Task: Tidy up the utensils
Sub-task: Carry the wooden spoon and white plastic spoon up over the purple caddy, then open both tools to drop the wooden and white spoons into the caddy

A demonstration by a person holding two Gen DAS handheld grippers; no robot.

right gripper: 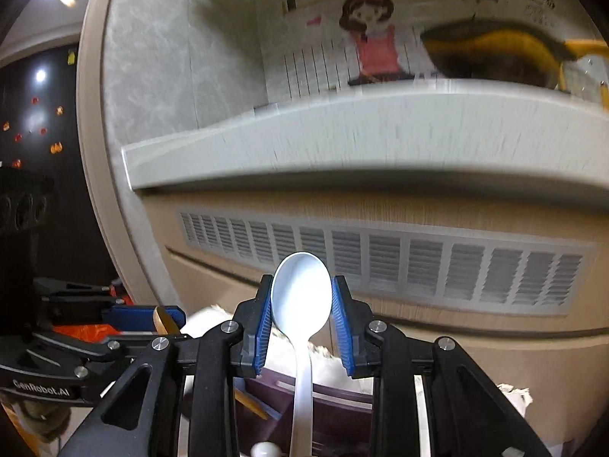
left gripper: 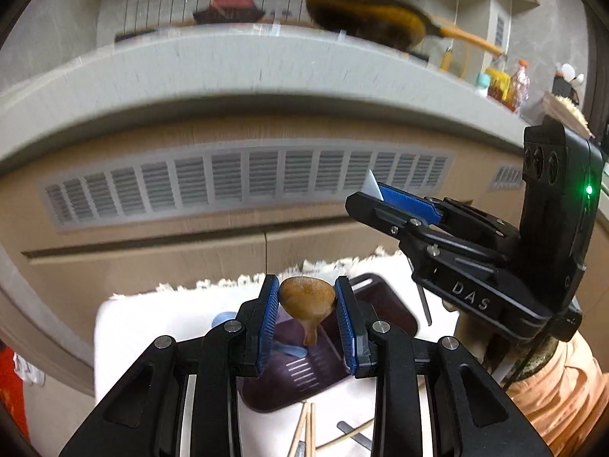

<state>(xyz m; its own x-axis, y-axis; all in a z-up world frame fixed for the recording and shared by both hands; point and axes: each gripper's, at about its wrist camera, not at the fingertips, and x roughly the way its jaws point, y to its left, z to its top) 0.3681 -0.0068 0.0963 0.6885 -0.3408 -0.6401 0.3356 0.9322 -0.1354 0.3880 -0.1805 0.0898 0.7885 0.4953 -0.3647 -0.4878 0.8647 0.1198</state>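
Note:
My left gripper (left gripper: 306,285) is shut on the bowl of a brown wooden spoon (left gripper: 307,299), whose handle hangs down over a dark purple utensil tray (left gripper: 388,306). That tray lies on a white cloth (left gripper: 152,316). My right gripper (right gripper: 301,285) is shut on the bowl of a white spoon (right gripper: 301,293), its handle pointing down toward the purple tray (right gripper: 335,400). In the left wrist view the right gripper (left gripper: 365,198) hangs at the right, higher up, with the white spoon's tip (left gripper: 371,184) showing. The right wrist view shows the left gripper (right gripper: 167,316) at the left with the wooden spoon (right gripper: 163,320).
Wooden chopsticks (left gripper: 304,430) and a grey utensil (left gripper: 352,432) lie on the cloth below the tray. A pale blue spoon (left gripper: 222,319) rests by the tray. Ahead stands a cabinet with a vent grille (left gripper: 247,182) under a grey counter (left gripper: 228,72) bearing a yellow frying pan (left gripper: 365,15).

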